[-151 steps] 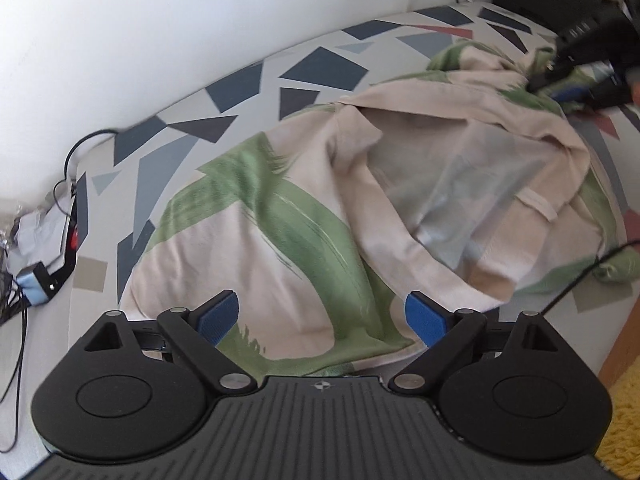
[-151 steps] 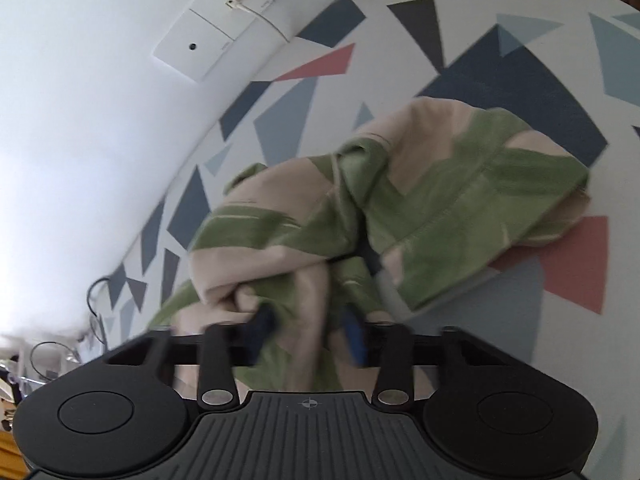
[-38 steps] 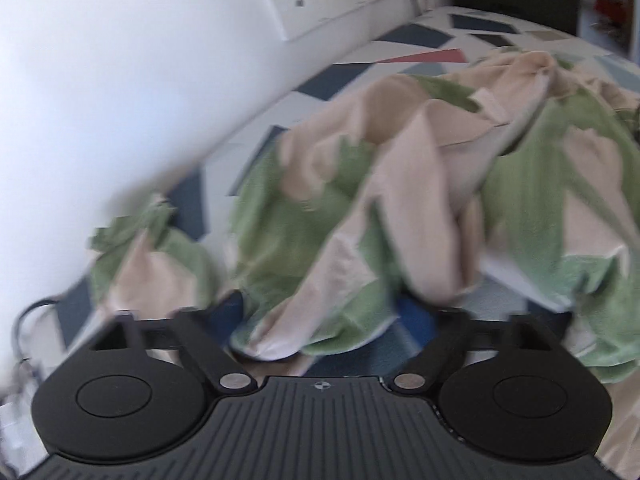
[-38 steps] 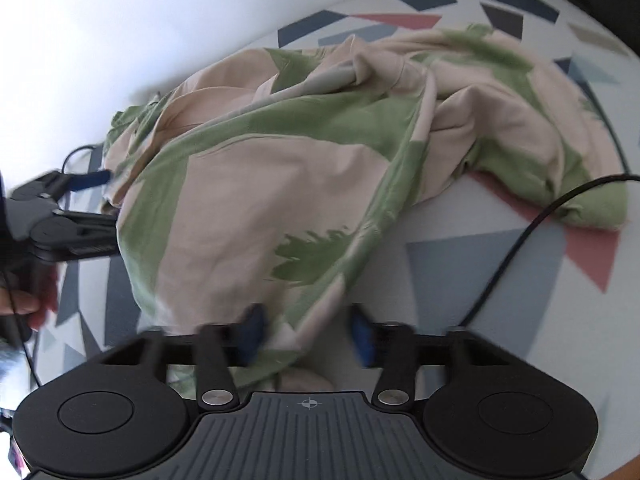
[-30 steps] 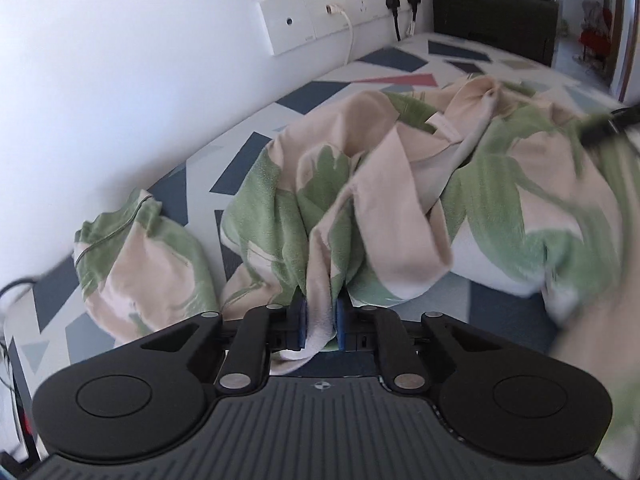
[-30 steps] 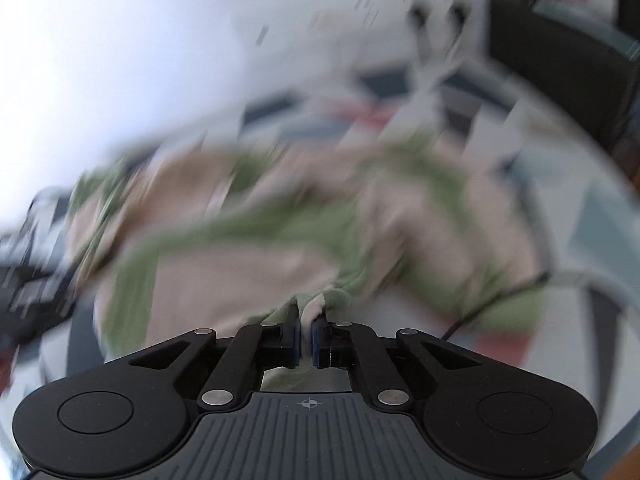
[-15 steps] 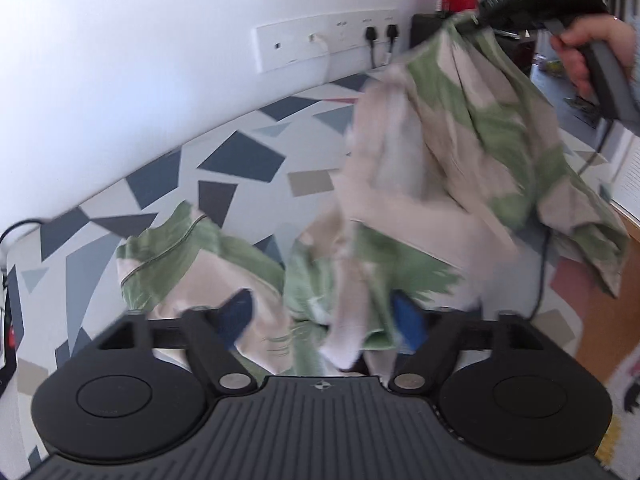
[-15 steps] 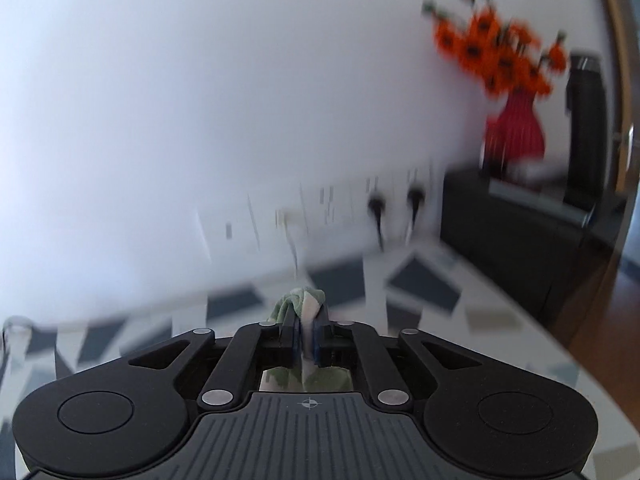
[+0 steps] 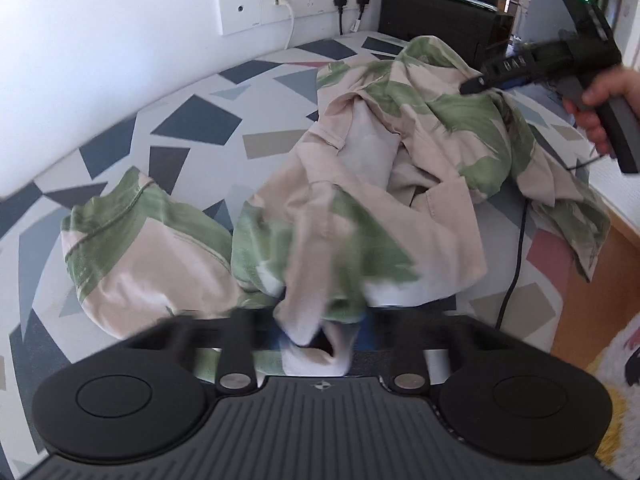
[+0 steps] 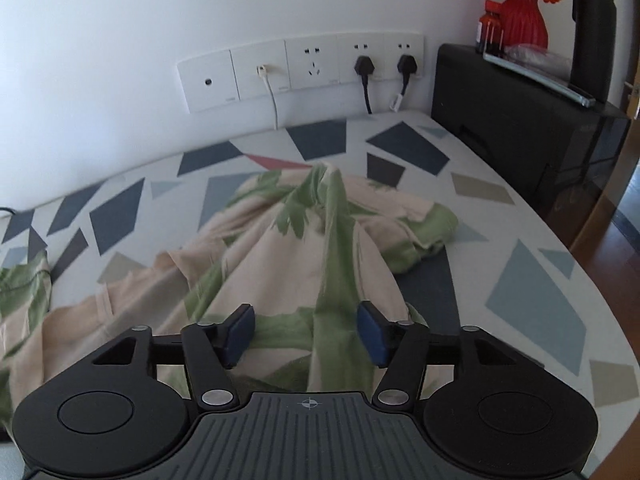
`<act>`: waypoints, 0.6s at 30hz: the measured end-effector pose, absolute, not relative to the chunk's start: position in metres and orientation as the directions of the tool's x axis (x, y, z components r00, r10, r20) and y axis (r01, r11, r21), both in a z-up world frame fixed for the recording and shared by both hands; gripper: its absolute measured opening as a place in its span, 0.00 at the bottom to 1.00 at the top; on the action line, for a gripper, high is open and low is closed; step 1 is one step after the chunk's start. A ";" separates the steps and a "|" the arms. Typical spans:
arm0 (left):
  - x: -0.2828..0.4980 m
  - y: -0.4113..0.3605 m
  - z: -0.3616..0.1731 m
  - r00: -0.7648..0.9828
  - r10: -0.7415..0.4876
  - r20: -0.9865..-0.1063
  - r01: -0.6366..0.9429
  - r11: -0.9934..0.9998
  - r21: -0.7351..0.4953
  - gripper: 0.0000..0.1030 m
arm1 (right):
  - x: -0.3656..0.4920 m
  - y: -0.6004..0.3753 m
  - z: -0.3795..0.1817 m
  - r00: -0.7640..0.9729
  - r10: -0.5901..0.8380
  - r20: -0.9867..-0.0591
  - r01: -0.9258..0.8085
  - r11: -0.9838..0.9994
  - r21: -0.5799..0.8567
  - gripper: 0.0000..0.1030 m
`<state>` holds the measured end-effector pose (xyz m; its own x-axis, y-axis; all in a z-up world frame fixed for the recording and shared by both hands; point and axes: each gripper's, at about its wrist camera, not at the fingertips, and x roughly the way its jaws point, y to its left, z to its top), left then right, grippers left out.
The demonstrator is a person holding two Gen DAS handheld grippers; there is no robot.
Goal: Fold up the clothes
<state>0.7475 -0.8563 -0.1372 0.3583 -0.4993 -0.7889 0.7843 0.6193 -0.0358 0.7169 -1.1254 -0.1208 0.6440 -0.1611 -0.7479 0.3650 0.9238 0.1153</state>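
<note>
Shirt [image 9: 360, 216] | blurred fold hides left hand-held gripper [image 9: 320, 336] pads

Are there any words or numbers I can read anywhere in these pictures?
None can be read.
Wall socket panel: tiny grey marks at the plate corners, too small to read.
Right gripper body, left wrist view: pale blocky marks, too blurred to read.
White tag on a plug cable: too small to read.
</note>
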 end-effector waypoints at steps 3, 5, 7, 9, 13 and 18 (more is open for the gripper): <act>0.753 -0.840 -0.115 0.431 -0.522 -0.736 0.727 0.684 -0.060 0.15 | 0.713 -1.124 -0.117 0.644 -0.178 -0.744 0.361 0.928 0.090 0.02; 0.755 -0.824 -0.098 0.497 -0.510 -0.702 0.679 0.732 -0.051 0.14 | 0.709 -1.127 -0.105 0.674 -0.190 -0.714 0.373 0.921 0.107 0.01; 0.755 -0.802 -0.082 0.564 -0.483 -0.670 0.620 0.783 -0.043 0.13 | 0.703 -1.128 -0.090 0.709 -0.196 -0.677 0.368 0.922 0.119 0.00; 0.752 -0.778 -0.066 0.621 -0.450 -0.642 0.556 0.830 -0.043 0.12 | 0.697 -1.129 -0.074 0.738 -0.199 -0.645 0.356 0.926 0.121 0.00; 0.735 -0.752 -0.059 0.655 -0.387 -0.648 0.503 0.864 -0.008 0.13 | 0.692 -1.136 -0.065 0.718 -0.137 -0.682 0.322 0.935 0.151 0.00; 0.724 -0.748 -0.109 0.556 -0.314 -0.769 0.448 0.893 -0.041 0.31 | 0.695 -1.124 -0.091 0.651 -0.042 -0.758 0.271 0.946 0.180 0.37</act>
